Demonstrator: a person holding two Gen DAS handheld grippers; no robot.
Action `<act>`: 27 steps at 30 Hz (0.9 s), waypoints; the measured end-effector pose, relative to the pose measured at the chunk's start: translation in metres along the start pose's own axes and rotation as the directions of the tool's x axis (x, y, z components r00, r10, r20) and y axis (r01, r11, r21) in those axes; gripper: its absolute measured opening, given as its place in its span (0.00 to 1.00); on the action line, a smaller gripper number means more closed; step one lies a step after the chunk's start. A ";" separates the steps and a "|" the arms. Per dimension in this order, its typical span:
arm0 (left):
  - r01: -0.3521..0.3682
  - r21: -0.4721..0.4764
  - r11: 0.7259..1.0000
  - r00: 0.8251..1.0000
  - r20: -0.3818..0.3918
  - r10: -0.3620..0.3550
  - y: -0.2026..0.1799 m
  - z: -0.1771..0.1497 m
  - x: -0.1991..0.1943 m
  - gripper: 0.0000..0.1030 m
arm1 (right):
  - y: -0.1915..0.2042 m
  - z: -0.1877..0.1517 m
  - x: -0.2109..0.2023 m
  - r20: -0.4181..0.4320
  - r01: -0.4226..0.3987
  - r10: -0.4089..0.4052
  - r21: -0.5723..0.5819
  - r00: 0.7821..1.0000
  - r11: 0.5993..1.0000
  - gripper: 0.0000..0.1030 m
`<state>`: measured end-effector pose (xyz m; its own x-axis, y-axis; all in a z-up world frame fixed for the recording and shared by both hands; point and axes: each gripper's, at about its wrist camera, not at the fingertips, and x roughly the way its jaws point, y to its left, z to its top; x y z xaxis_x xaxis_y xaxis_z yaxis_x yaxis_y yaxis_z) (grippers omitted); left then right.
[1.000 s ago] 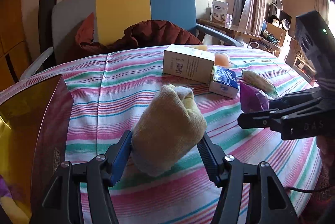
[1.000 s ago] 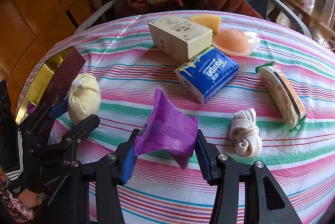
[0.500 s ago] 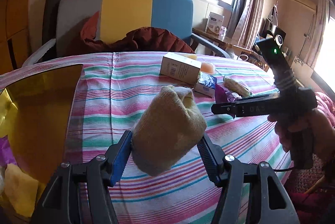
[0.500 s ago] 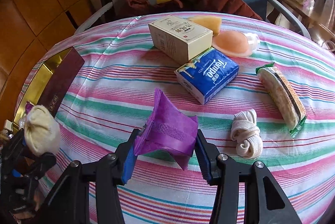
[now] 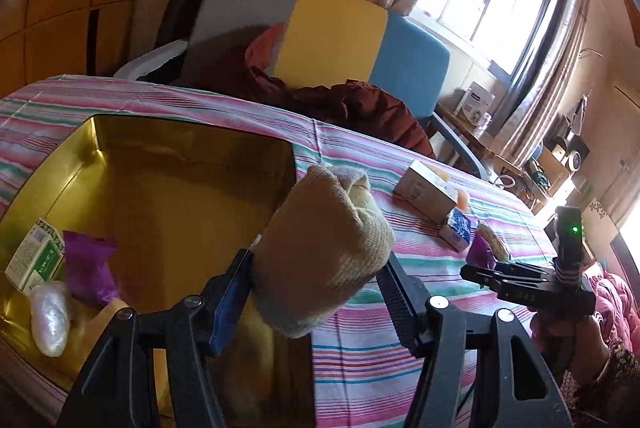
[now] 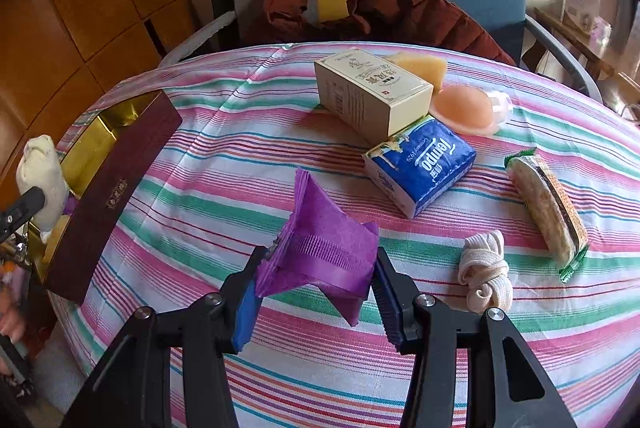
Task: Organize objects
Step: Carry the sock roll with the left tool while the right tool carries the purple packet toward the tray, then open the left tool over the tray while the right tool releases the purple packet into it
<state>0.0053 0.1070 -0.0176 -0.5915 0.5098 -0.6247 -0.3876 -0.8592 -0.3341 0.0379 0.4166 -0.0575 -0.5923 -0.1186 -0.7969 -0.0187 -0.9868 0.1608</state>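
Observation:
My left gripper (image 5: pixel 316 280) is shut on a rolled yellow sock (image 5: pixel 324 248) and holds it over the right edge of the gold-lined box (image 5: pixel 160 187). The box holds a green-and-white carton (image 5: pixel 34 256), a purple cloth (image 5: pixel 86 266) and a pearly white packet (image 5: pixel 50 316). My right gripper (image 6: pixel 316 288) is shut on a folded purple cloth (image 6: pixel 324 248) above the striped tablecloth (image 6: pixel 240 167). The box (image 6: pixel 108 179) and the sock (image 6: pixel 42 175) show at the left of the right wrist view.
On the table lie a cream carton (image 6: pixel 368 95), a blue Tempo tissue pack (image 6: pixel 420 163), a peach dome lid (image 6: pixel 464 107), a yellow wedge (image 6: pixel 420 65), a wafer packet (image 6: pixel 548 211) and a knotted white cloth (image 6: pixel 484 272). A chair with a dark red jacket (image 6: pixel 400 15) stands behind.
My left gripper has carried the sock leftward from the table's middle to above the gold box. My right gripper and its purple cloth have stayed in place.

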 end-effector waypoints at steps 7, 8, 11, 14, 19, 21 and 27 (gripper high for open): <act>-0.102 -0.076 0.992 0.992 -0.077 0.097 0.042 0.006 0.011 0.62 | 0.017 -0.001 -0.005 0.034 -0.037 0.039 -0.054 0.999 0.998 0.50; -0.117 -0.084 0.990 0.990 -0.086 0.109 0.047 0.007 0.013 0.62 | 0.020 -0.001 -0.005 0.036 -0.042 0.045 -0.062 0.998 0.997 0.50; -0.161 -0.114 0.980 0.982 -0.115 0.148 0.064 0.009 0.017 0.62 | 0.024 -0.002 -0.006 0.042 -0.061 0.064 -0.073 0.997 0.995 0.50; -0.197 -0.144 0.970 0.973 -0.152 0.175 0.078 0.008 0.022 0.63 | 0.027 -0.002 -0.006 0.045 -0.065 0.069 -0.088 0.997 0.994 0.50; -0.210 -0.175 0.962 0.971 -0.156 0.183 0.086 0.004 0.021 0.63 | 0.027 -0.003 -0.005 0.044 -0.071 0.076 -0.090 0.996 0.993 0.50; -0.200 -0.183 0.963 0.976 -0.126 0.178 0.087 0.003 0.015 0.63 | 0.028 -0.003 -0.005 0.043 -0.071 0.075 -0.094 0.996 0.993 0.50; -0.182 -0.206 0.962 0.983 -0.002 0.185 0.080 0.000 -0.006 0.63 | 0.034 -0.005 -0.005 0.045 -0.080 0.086 -0.122 0.995 0.989 0.50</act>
<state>-0.0223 0.0347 -0.0401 -0.6517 0.3415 -0.6772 -0.1196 -0.9280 -0.3529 0.0441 0.3832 -0.0506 -0.6274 -0.1980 -0.7531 0.1270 -0.9802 0.1519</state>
